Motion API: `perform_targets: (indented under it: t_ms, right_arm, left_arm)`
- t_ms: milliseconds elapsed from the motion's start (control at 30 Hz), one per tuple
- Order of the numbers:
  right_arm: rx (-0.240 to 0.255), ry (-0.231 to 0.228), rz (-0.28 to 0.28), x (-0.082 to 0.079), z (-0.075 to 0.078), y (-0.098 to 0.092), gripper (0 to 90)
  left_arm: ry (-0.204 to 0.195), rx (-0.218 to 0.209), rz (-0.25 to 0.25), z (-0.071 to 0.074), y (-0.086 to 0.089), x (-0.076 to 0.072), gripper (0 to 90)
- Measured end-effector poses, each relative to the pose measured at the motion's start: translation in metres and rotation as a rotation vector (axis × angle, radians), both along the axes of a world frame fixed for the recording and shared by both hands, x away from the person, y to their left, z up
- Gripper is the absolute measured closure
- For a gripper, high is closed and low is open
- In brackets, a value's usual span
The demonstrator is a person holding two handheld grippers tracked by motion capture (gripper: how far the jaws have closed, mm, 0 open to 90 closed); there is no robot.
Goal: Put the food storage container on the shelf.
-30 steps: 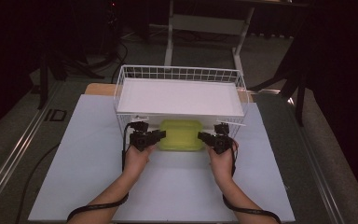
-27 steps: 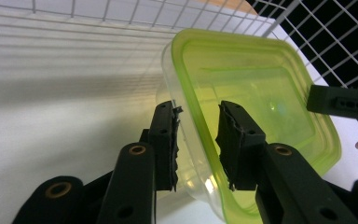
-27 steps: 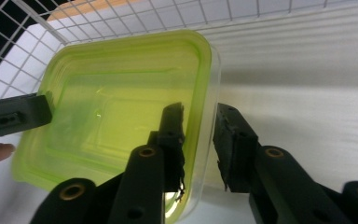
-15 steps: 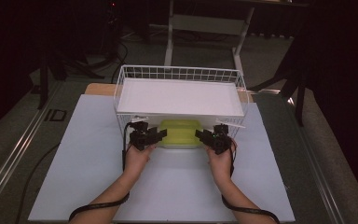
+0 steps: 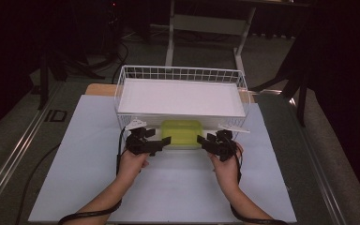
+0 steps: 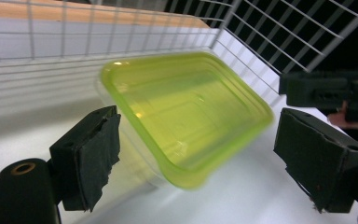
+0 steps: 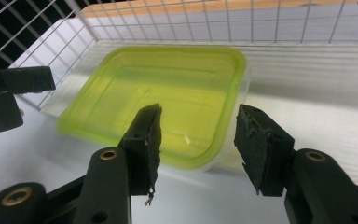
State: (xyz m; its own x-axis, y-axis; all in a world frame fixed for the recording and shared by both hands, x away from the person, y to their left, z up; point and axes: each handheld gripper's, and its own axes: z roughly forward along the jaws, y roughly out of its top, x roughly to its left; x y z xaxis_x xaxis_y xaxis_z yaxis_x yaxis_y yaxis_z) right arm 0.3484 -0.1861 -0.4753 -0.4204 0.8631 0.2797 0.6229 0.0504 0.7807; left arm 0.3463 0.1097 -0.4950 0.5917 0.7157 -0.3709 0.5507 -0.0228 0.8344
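One marking can be read — the letters "ID", seen on the grey floor strip (image 5: 56, 115) left of the white table sheet (image 5: 93, 154) — nothing else is legible.

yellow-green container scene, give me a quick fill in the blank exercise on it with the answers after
1. The yellow-green container rests on the white sheet right in front of the wire ____.
2. The lid on the container is coloured ____.
3. The left tongs and the right tongs flank the container, and both stand ____, having just been opening, with nothing pinched between their pads.
4. The wire basket is lined with a flat ____ panel.

Missing words: basket; yellow-green; open; white
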Motion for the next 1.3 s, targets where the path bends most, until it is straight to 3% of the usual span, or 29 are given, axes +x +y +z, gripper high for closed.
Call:
perform_targets:
  t_ms: [100,133,200,233,367,433,667,733,933,1300]
  right_arm:
    - [-0.011,-0.01,0.024,-0.008,0.004,0.001,52.1]
    - [-0.018,-0.019,0.045,-0.018,0.006,0.005,59.6]
    - [-0.02,-0.016,0.065,-0.025,0.005,0.007,66.7]
    - [-0.022,-0.015,0.083,-0.027,0.003,0.009,74.0]
    - [-0.041,0.012,0.125,-0.034,-0.007,0.018,89.5]
    - [-0.057,0.017,0.14,-0.037,-0.014,0.023,89.9]
    - [-0.091,0.057,0.18,-0.036,-0.031,0.04,90.0]
    - [-0.106,0.064,0.18,-0.033,-0.035,0.046,90.0]
    - [-0.149,0.052,0.18,-0.021,-0.041,0.06,90.0]
    - [-0.14,0.069,0.12,0.003,-0.051,0.063,89.9]
  left_arm:
    - [-0.01,0.002,-0.007,0.002,0.002,-0.008,13.7]
    - [-0.017,-0.003,-0.012,0.003,0.008,-0.02,13.7]
    - [-0.022,0.004,-0.018,0.003,0.011,-0.027,13.6]
    - [-0.028,0.011,-0.023,0.003,0.011,-0.031,13.5]
    - [-0.045,0.061,-0.045,0.001,0.014,-0.048,13.4]
    - [-0.047,0.074,-0.044,0.0,0.016,-0.057,13.4]
    - [-0.045,0.043,-0.038,-0.008,0.026,-0.08,13.4]
    - [-0.049,0.053,-0.026,-0.012,0.028,-0.083,13.4]
    - [-0.049,0.059,-0.013,-0.018,0.031,-0.083,13.4]
    - [-0.049,0.072,-0.021,-0.022,0.03,-0.081,13.4]
